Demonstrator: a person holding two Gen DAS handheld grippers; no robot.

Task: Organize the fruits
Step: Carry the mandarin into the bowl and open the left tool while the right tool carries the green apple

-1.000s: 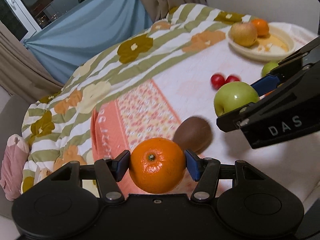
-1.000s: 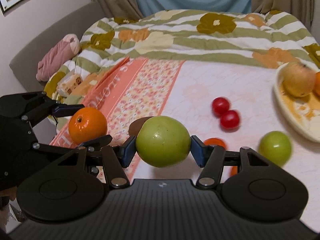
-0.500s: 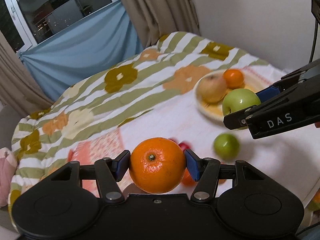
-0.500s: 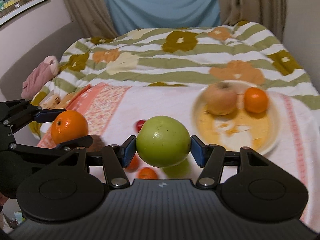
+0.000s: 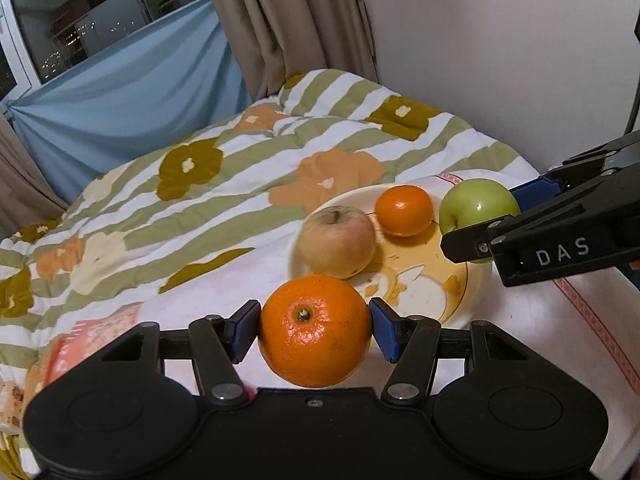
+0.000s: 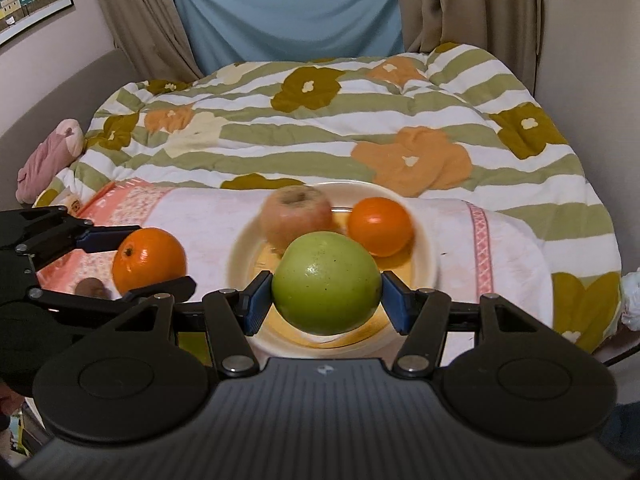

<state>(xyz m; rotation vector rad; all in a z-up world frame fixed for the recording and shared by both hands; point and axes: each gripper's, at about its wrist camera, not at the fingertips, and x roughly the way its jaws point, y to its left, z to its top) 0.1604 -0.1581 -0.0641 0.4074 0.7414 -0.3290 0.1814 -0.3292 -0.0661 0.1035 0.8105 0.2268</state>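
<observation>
Fruit in transit: the left gripper (image 5: 315,330) is clamping an orange (image 5: 315,330) across its middle, just short of the plate (image 5: 472,296); the right gripper (image 6: 326,300) is pinching a green apple (image 6: 326,282) above the plate. Both look firm, round and smooth, likely to roll when set down.

- Left tool (image 5: 315,330): black, with blue pads; the orange (image 5: 315,330) in it is bright orange.
- Right tool (image 6: 326,298): black, with blue pads; its apple (image 6: 326,282) is green.
- Plate (image 6: 424,240): cream rim, yellow centre.
- On the plate: a pale pinkish-tan apple (image 6: 295,216) and a small orange mandarin (image 6: 380,226).
- Quilt (image 6: 320,136): white and olive-green stripes with orange, olive-brown and cream flowers.
- Cloth (image 5: 240,276) under the plate: white, with a pink patterned border.
- Far curtains (image 6: 460,0): tan.
</observation>
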